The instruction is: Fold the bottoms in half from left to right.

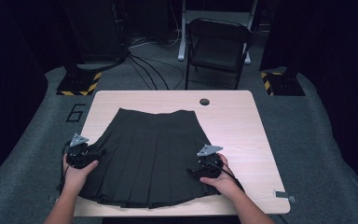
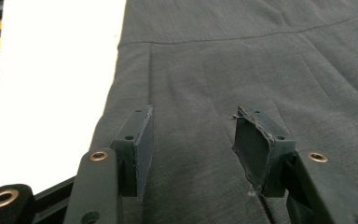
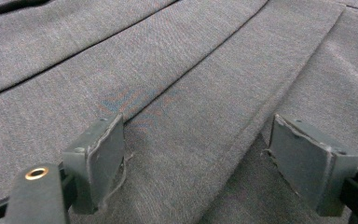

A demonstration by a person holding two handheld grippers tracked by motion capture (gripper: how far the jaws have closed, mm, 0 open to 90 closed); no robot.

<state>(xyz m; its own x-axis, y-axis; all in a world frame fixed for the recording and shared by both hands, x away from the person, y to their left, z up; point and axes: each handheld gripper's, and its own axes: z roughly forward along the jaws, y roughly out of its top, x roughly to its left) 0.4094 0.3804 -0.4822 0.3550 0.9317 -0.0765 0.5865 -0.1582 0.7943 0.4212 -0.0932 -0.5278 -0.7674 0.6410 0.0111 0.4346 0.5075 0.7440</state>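
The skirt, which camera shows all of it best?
The high view: the whole black pleated skirt lies flat on the table, waistband to hem. The left gripper view gives just its side edge and plain cloth; the right gripper view gives close-up pleats.

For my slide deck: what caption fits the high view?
Two handheld grippers poised over a dark pleated skirt spread on a wooden table.

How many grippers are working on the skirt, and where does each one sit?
2. The left gripper is at the left edge of the skirt, jaws open above the cloth. The right gripper is over its right side near the hem, jaws open.
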